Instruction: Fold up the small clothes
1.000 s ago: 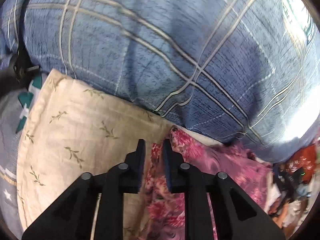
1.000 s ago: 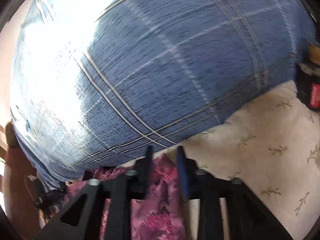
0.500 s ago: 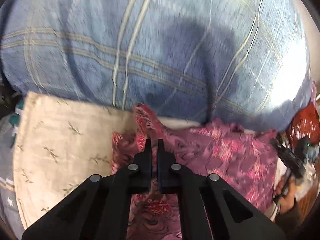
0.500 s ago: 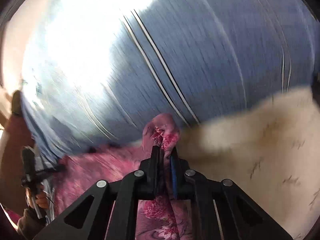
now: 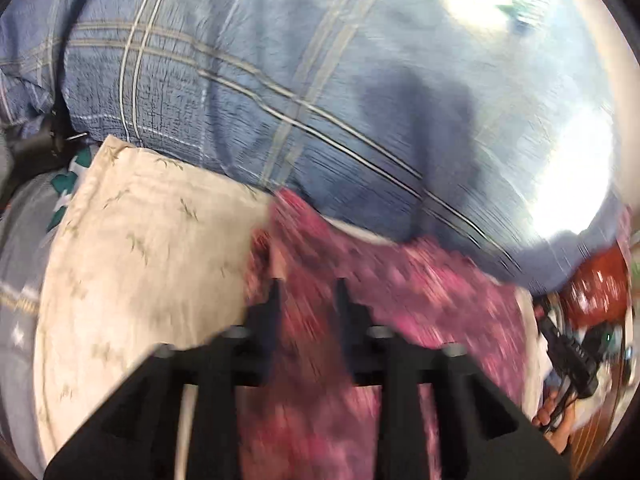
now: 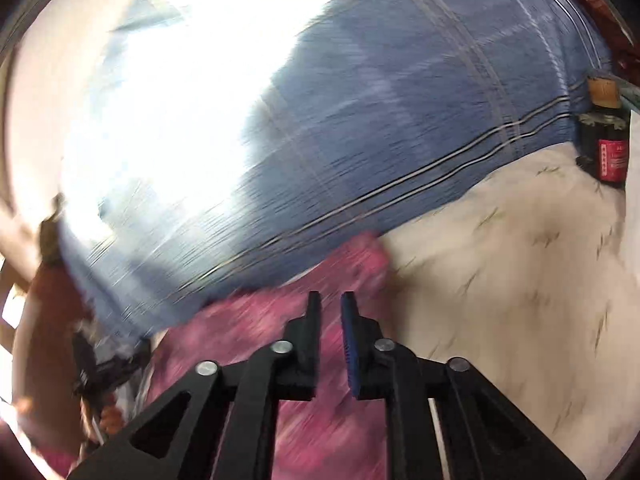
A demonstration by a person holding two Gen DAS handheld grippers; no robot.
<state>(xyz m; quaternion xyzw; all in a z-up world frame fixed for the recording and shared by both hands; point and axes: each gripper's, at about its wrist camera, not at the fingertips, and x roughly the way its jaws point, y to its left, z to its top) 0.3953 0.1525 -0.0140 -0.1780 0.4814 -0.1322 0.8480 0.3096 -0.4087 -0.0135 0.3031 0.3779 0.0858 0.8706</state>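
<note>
A pink floral garment lies spread at the foot of a big blue plaid pillow, partly over a cream leaf-print cloth. My left gripper hovers above the garment's left end. Its jaws are opening, and the cloth lies blurred beneath the gap without being pinched. In the right wrist view the same garment runs leftward under my right gripper. Those jaws stand a narrow gap apart and are opening, with the cloth behind them and no fold visibly clamped. Both views are motion-blurred.
The blue plaid pillow fills the far side, sunlit at one end. The cream cloth stretches right, with a dark red-labelled bottle at its far corner. Red fabric and a hand sit at the right edge.
Half a second ago both grippers were shut on a raised fold of the pink garment. Now both stand apart, the fold has dropped flat, and both cameras have pulled back and up.
</note>
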